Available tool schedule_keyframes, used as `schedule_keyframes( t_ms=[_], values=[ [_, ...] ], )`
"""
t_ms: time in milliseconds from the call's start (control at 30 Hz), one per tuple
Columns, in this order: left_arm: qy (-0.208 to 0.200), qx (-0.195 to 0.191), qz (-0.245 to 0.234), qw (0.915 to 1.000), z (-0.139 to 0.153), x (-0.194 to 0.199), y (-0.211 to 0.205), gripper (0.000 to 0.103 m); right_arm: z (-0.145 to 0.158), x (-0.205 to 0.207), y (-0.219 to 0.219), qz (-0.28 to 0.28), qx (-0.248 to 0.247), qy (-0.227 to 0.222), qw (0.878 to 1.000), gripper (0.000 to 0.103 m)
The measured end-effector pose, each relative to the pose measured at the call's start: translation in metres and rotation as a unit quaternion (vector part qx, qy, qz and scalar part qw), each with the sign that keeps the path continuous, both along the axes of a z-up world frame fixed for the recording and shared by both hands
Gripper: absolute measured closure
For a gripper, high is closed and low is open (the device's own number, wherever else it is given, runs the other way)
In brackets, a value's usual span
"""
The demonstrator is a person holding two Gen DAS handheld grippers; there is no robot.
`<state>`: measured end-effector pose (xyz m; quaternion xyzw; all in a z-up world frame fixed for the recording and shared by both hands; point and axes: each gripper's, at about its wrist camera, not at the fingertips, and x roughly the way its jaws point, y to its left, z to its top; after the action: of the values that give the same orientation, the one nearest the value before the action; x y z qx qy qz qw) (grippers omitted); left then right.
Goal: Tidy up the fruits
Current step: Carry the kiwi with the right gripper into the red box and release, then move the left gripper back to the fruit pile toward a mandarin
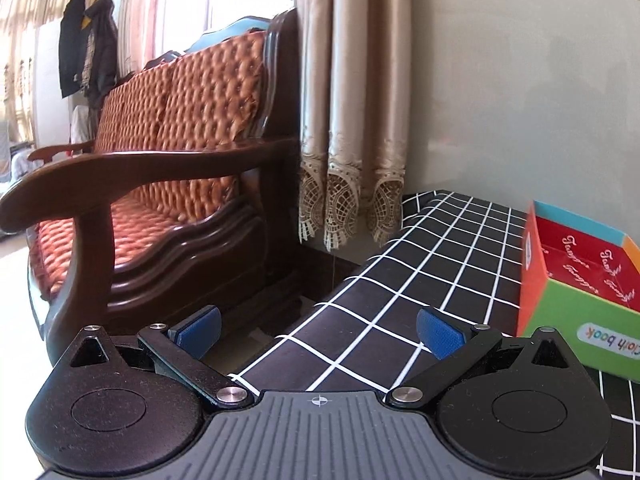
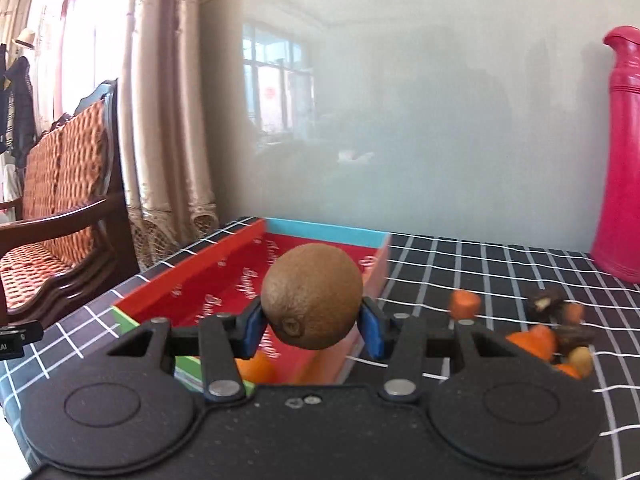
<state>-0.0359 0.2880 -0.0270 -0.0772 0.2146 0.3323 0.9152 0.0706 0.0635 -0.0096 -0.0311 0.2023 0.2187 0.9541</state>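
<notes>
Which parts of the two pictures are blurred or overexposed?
Left wrist view: the window behind the sofa is washed out; the checked tablecloth is sharp. Right wrist view: the small items right of the kiwi are smeared, and the wall reflects a window.

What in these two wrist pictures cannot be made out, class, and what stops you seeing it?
- Right wrist view: most of the box floor, hidden by the kiwi in the right claw; an orange fruit shows only partly.
- Right wrist view: the small pieces on the checked tablecloth are too blurred to name.
- Right wrist view: the pink flask is cut by the edge.
- Left wrist view: the box is cut by the edge; the open left claw holds nothing.
</notes>
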Motion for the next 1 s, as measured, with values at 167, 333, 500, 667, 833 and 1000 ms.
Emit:
schedule_keyframes(
  t_ms=[167, 333, 500, 667, 833, 1000],
  values=[
    [0.006, 0.004, -0.004, 1.0, -0.003, 0.001, 0.005, 0.0, -0.006, 0.001, 0.022, 0.007, 0.0, 0.01, 1.0, 0.056],
    [0.003, -0.013, 0.004, 0.9999, -0.004, -0.001, 0.013, 0.0, -0.01, 0.006, 0.042, 0.023, -0.011, 0.019, 0.999, 0.056],
    [0.001, -0.014, 0.0, 0.9999, -0.003, 0.001, 0.009, 0.0, -0.013, -0.001, 0.051, 0.024, -0.026, 0.006, 0.999, 0.039],
    [-0.001, -0.009, -0.01, 0.9999, 0.0, 0.003, 0.001, 0.0, -0.006, -0.008, 0.041, 0.018, -0.03, -0.015, 0.999, 0.029],
    [-0.003, -0.006, -0.012, 0.9999, 0.003, 0.004, -0.005, 0.0, -0.004, -0.007, 0.032, 0.012, -0.021, -0.004, 1.0, 0.031],
    [-0.005, -0.007, -0.014, 0.9999, 0.005, 0.005, -0.01, 0.0, -0.002, -0.01, 0.029, 0.014, -0.024, -0.006, 1.0, 0.033]
  ],
)
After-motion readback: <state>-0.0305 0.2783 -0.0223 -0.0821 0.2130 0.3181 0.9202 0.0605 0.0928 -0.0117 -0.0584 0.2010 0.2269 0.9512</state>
